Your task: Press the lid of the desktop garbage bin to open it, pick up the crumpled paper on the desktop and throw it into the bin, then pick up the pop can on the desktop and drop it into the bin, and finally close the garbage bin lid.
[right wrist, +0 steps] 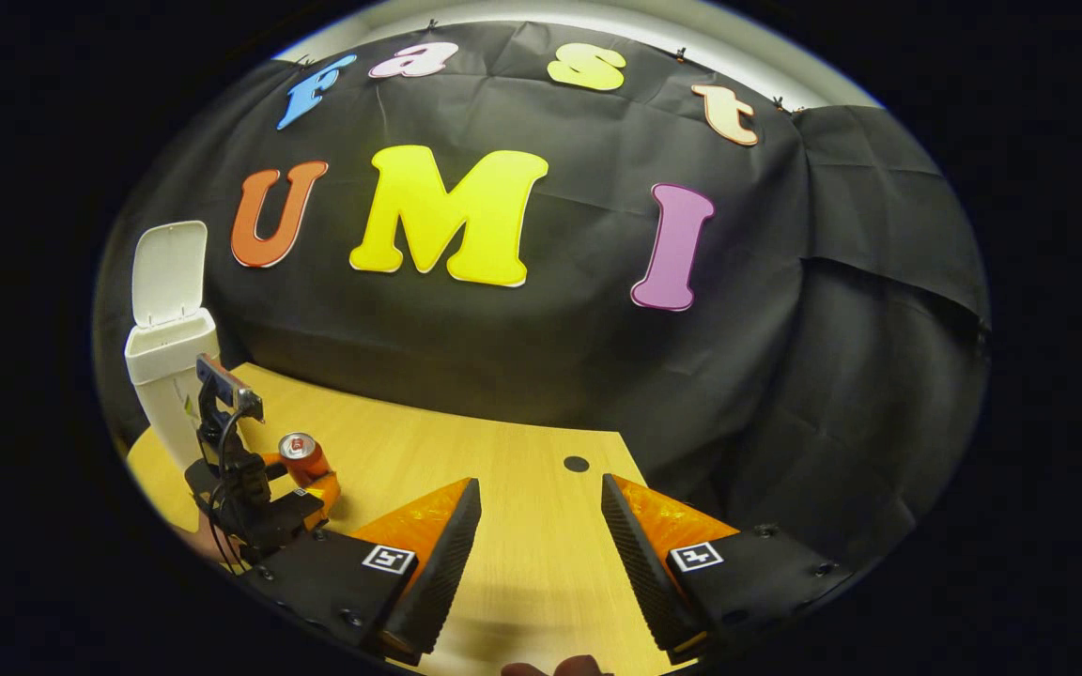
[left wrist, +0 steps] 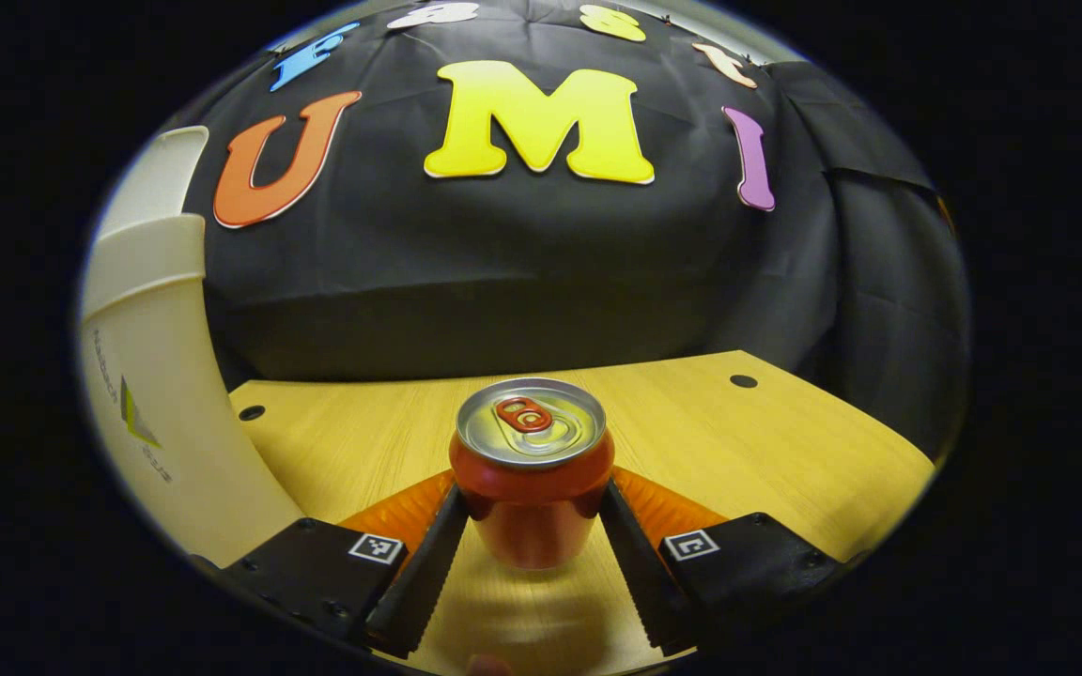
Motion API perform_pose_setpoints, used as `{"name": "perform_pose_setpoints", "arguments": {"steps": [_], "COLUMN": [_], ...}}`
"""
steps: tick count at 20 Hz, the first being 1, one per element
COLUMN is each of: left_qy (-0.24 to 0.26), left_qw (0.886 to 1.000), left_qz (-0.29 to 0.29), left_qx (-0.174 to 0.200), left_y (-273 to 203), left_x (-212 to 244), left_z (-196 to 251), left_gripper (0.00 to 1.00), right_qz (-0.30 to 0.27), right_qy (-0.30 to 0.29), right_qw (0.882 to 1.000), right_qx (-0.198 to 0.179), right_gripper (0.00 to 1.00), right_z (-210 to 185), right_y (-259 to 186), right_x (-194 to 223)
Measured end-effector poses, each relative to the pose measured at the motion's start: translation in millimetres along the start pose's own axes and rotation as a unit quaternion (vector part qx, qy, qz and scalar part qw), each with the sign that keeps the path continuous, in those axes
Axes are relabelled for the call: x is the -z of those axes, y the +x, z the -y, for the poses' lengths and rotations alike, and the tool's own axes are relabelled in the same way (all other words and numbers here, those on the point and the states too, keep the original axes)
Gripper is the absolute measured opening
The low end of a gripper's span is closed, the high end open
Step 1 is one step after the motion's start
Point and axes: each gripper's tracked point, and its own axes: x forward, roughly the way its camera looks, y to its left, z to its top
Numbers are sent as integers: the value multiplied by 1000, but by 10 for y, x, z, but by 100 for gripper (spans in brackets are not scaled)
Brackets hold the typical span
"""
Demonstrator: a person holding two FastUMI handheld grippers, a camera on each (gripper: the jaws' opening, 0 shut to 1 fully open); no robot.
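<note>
Left gripper (left wrist: 533,512): its fingers are closed on the can (left wrist: 532,469) from both sides; both fingers are seen pressing on the can's lower body.
Can: it is held upright, seemingly just above the tabletop (left wrist: 766,441), near the bin.
Bin (left wrist: 161,394): it is seen at the left edge in the left gripper view; in the right gripper view its lid (right wrist: 168,274) is standing open.
Right gripper (right wrist: 539,545): its fingers are spread wide over the bare tabletop, and nothing is held between them.
Paper: where it is cannot be told.
</note>
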Motion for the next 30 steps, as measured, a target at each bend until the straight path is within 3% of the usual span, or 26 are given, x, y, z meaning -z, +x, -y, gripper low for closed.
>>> {"name": "perform_pose_setpoints", "arguments": {"steps": [7, 16, 22, 30], "left_qy": [-12, -34, -36, -64], "left_qw": [999, 987, 976, 963], "left_qz": [46, 116, 111, 45], "left_qx": [-15, -106, -183, -258], "left_y": [-426, -881, -1068, -1223], "left_x": [-969, -2094, -2196, -1747], "left_z": [-303, -1292, -2191, -3001], "left_gripper": [85, 85, 85, 85], "right_qz": [35, 72, 74, 75], "right_qy": [8, 33, 30, 19], "right_qw": [999, 995, 992, 987], "right_qx": [-32, -65, -100, -143], "right_gripper": [83, 83, 83, 83], "right_z": [-311, -638, -1035, -1595], "right_y": [-181, -138, -45, -31], "right_x": [-152, -406, -448, -550]}}
